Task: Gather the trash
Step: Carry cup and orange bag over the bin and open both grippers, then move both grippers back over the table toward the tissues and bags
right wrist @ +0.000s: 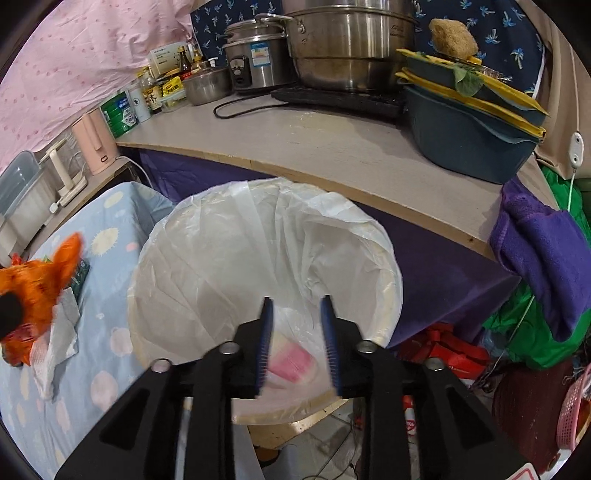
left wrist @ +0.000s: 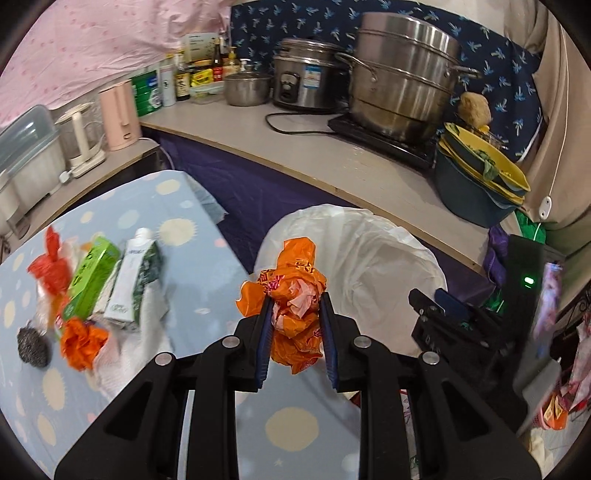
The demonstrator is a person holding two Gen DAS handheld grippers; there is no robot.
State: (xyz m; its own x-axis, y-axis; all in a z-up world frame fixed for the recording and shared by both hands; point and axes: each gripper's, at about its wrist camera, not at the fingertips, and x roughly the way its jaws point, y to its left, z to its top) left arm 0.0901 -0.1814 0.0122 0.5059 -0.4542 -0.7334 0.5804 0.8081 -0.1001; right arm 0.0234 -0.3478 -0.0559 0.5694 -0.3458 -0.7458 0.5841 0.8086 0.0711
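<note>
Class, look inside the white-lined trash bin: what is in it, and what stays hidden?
Inside the trash bin, one pink and white item lies on the white liner. The right gripper hides part of the bottom.

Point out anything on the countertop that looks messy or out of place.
The stacked yellow plates sit unwashed in the blue basin, with a green vegetable scrap stuck on them and a scrubbing sponge perched on top.

Both wrist views down toward bin [right wrist: 258, 258]
</note>
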